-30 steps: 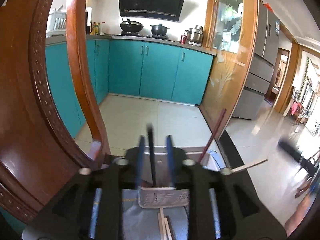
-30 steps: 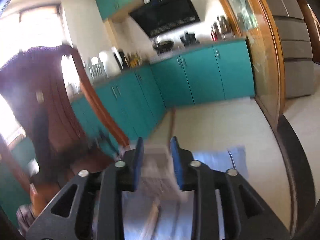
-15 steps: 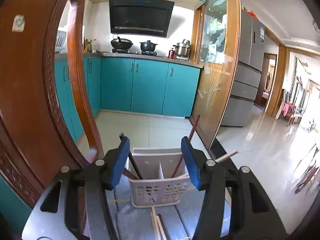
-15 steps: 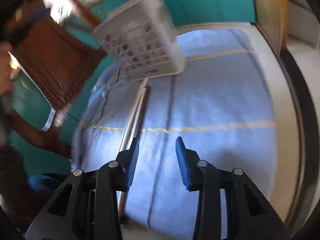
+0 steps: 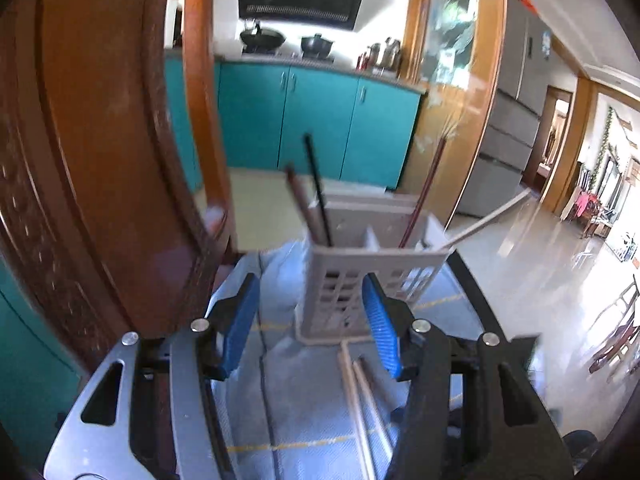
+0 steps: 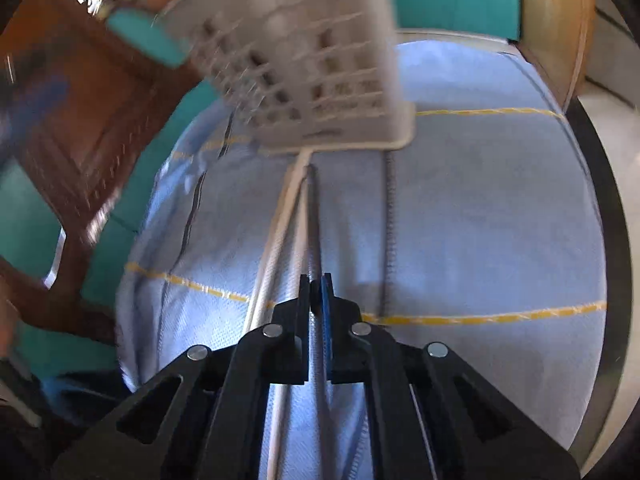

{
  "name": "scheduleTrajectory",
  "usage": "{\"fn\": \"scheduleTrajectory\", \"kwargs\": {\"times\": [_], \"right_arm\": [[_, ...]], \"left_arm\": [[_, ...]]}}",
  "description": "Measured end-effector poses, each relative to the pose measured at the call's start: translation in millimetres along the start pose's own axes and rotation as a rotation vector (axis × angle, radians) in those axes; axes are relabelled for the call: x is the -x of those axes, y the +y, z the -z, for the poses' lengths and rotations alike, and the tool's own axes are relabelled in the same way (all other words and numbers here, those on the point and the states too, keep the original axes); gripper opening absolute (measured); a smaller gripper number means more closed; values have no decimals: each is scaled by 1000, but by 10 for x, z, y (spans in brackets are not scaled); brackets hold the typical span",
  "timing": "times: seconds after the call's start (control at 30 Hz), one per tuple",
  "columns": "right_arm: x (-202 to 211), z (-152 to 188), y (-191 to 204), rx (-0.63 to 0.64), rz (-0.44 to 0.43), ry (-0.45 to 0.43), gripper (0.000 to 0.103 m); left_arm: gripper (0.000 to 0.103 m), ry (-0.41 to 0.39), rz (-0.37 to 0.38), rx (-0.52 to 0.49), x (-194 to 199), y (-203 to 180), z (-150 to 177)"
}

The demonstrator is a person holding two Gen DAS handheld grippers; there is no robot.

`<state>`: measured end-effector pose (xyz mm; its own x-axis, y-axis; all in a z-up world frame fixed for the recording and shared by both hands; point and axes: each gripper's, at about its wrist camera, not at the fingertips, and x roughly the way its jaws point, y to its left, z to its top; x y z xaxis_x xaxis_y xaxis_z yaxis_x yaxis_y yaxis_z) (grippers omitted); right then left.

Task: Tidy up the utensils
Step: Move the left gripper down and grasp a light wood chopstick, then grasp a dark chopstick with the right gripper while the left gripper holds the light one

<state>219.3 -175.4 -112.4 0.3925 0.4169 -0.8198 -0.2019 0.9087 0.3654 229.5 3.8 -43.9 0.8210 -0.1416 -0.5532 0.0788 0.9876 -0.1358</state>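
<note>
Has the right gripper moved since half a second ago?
Yes. The right gripper has closed and sits over the chopsticks on the blue cloth, nearer the grey slotted basket.

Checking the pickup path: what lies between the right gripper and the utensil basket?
In the right wrist view, only the chopsticks run over blue cloth from the right gripper to the utensil basket base.

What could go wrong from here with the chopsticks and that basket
The right gripper looks shut on a dark chopstick that lies against a pale chopstick; lifting may drag or roll the pale one. The grip sits near one end, so the stick could swing and knock the utensil basket. The left gripper is open and not holding the basket, so it might tip.
</note>
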Motion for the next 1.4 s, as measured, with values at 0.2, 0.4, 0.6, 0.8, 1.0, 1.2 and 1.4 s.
{"fn": "scheduleTrajectory", "kwargs": {"times": [0.2, 0.4, 0.6, 0.8, 1.0, 1.2, 1.4], "right_arm": [[211, -11, -177, -1, 144, -59, 1], [211, 5, -302, -15, 135, -48, 3], [161, 32, -320, -20, 147, -50, 13], [127, 5, -310, -27, 144, -52, 20], [158, 23, -315, -30, 146, -59, 20], [139, 26, -290, -19, 151, -52, 21], [78, 31, -164, 40, 175, -59, 21]], "left_arm": [[54, 192, -35, -54, -298, -84, 266], [40, 380, 15, -120, -686, -300, 693], [38, 484, 16, -172, -949, -493, 962], [17, 469, 5, -157, -987, -517, 1017], [13, 429, 27, -82, -846, -378, 903], [13, 376, 51, -20, -581, -182, 759], [14, 387, -20, -40, -611, -61, 817]]}}
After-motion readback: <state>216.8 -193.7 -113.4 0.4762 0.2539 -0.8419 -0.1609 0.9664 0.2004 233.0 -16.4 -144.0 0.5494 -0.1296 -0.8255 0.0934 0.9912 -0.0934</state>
